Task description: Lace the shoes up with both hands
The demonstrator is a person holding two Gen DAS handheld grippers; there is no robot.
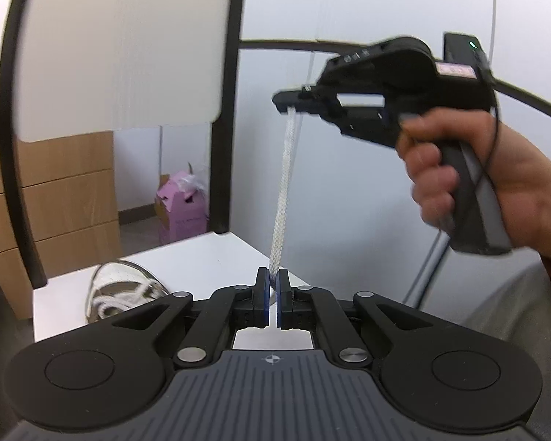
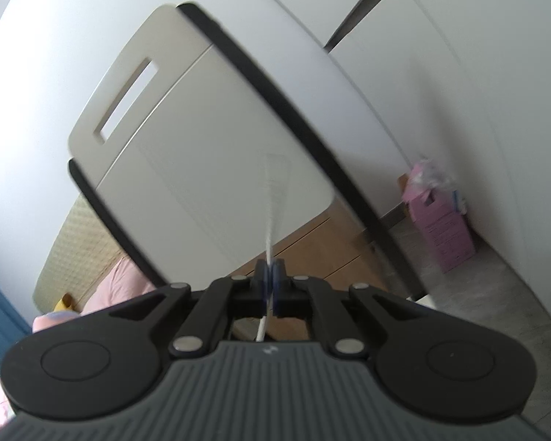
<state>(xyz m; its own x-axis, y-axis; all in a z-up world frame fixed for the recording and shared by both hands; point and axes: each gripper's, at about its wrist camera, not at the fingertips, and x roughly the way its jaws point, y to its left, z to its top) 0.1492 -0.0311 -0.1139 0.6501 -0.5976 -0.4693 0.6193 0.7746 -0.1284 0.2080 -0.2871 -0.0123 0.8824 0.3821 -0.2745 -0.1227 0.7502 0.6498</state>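
Lace (image 1: pixel 283 198), soft, light and limp, stretches taut between left gripper (image 1: pixel 273 279) and right gripper (image 1: pixel 292 104), both clamped on it above the shoe (image 1: pixel 125 294) on the table (image 1: pixel 202 257), best gripped near its ends

You have two grippers in play: the left gripper (image 1: pixel 273 286) and the right gripper (image 1: pixel 286 104), one hand (image 1: pixel 477 180) visible on the right one. You have one lace (image 1: pixel 283 191) strung between them, and one shoe (image 1: pixel 125 290) near the table's (image 1: pixel 202 257) left edge. Beyond the table you can count one pink box (image 1: pixel 182 205), one wooden drawer unit (image 1: pixel 66 198) and one white panel (image 1: pixel 125 47).
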